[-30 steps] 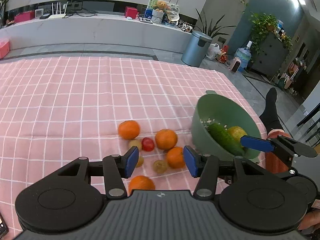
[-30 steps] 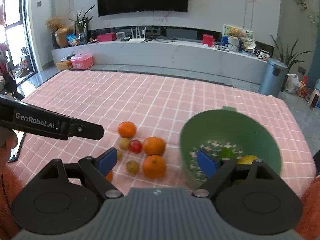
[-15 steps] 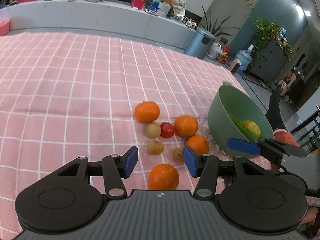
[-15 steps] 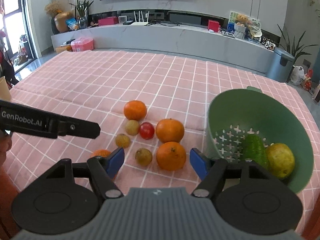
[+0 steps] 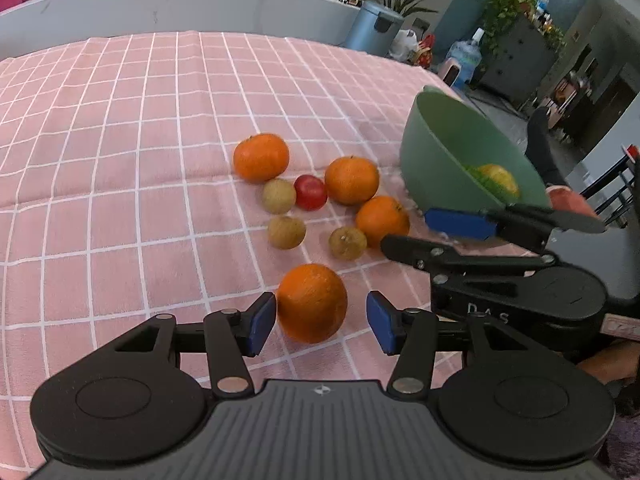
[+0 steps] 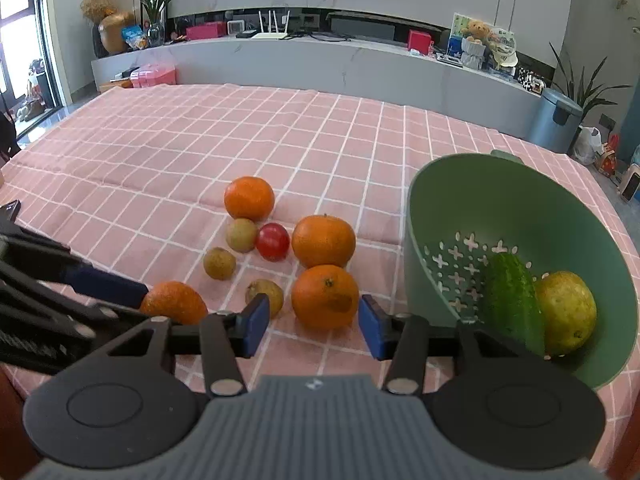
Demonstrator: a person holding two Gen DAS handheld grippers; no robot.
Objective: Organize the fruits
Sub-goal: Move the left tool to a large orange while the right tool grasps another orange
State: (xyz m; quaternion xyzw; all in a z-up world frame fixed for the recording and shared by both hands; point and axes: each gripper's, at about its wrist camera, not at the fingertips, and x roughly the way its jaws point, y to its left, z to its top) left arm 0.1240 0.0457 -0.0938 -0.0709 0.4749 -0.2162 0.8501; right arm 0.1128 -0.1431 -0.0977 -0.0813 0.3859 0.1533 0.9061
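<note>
The left gripper (image 5: pixel 321 322) has its jaws half-wide around the nearest orange (image 5: pixel 311 302), one pad just beside its skin, the other apart — nothing is gripped yet. The right gripper (image 6: pixel 312 326) is closing its jaws on a second orange (image 6: pixel 325 296), which sits between the pads, not visibly pinched.

Risks, as a judgement: round fruit may roll away if one pad lands first; the right jaws could nudge the small brown fruit (image 6: pixel 265 295) just beside their left pad; and the two grippers work close together, so they may collide.

The green colander (image 6: pixel 520 208) stands to the right, holding a cucumber (image 6: pixel 512 300) and a yellow fruit (image 6: pixel 568 312). The bench wears a pink checked cloth (image 6: pixel 200 152) — soft, slightly creased. Behind it are a long counter (image 6: pixel 320 64) and a bin (image 6: pixel 558 120).
</note>
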